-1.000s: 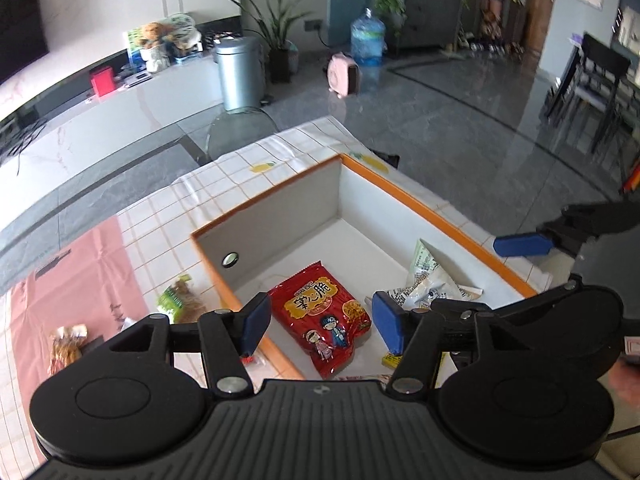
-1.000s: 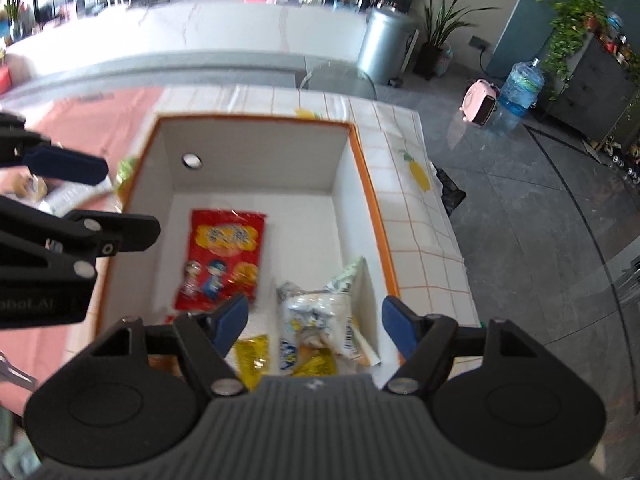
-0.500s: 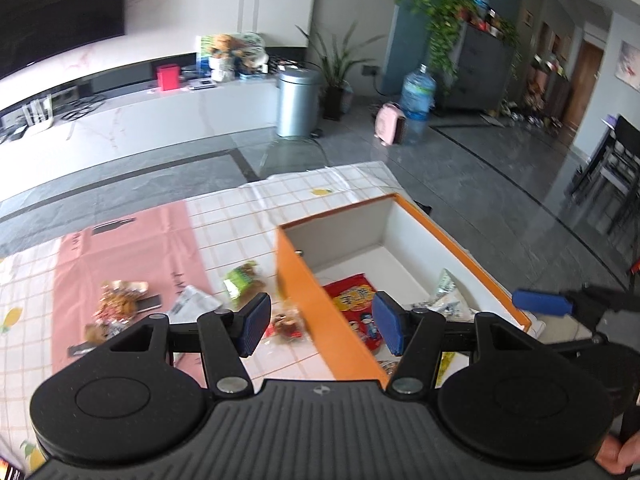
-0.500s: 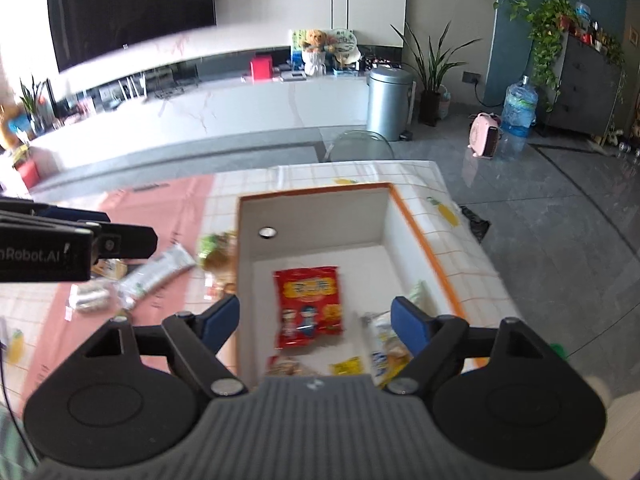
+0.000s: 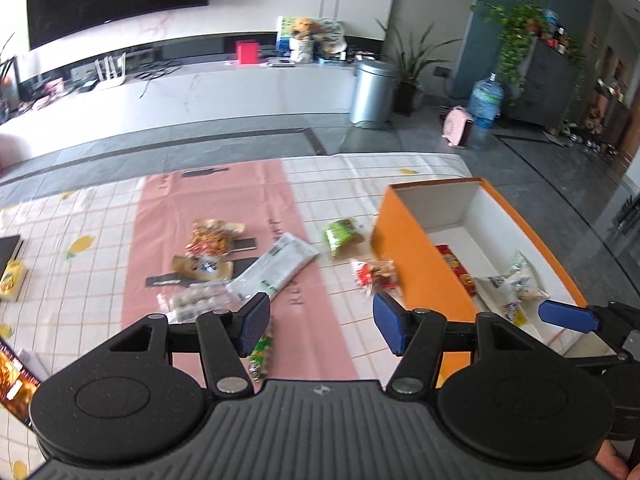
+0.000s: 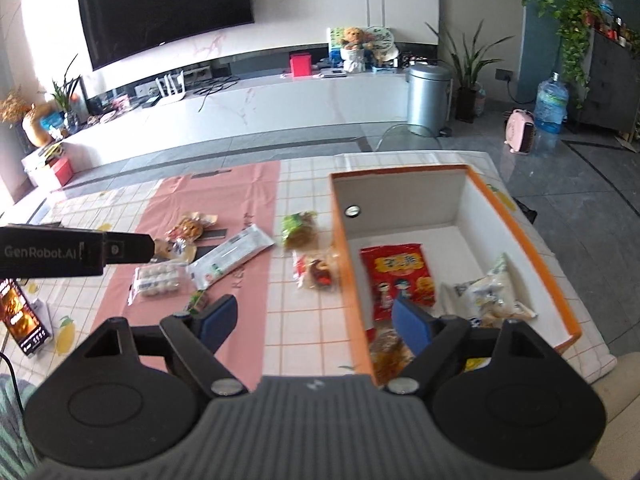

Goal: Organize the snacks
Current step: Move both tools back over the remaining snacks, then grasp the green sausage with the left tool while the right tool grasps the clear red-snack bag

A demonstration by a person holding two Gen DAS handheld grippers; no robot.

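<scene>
An orange box [image 5: 412, 248] with a white inside stands on the right of the table. In it lie a red snack bag [image 6: 396, 276] and white bags [image 6: 492, 296]. Loose snacks lie left of the box: a green packet [image 5: 342, 234], a red-and-clear packet [image 5: 376, 276], a long white packet [image 5: 276, 268], a pack of pale balls [image 5: 196, 300] and an orange-brown bag [image 5: 212, 236]. My left gripper [image 5: 320, 324] hangs open over the pink cloth strip, holding nothing. My right gripper [image 6: 314, 322] is open over the box's left wall, also holding nothing.
The tablecloth [image 6: 288, 332] is checked, with a pink strip down the middle. A lit phone [image 6: 20, 320] lies at the table's left edge. A small green packet [image 5: 260, 354] sits under my left finger. Grey floor lies beyond the box on the right.
Both views have swung left, from looking down into the box to looking over the loose snacks on the cloth. The right gripper's jaws stand wider than before.
</scene>
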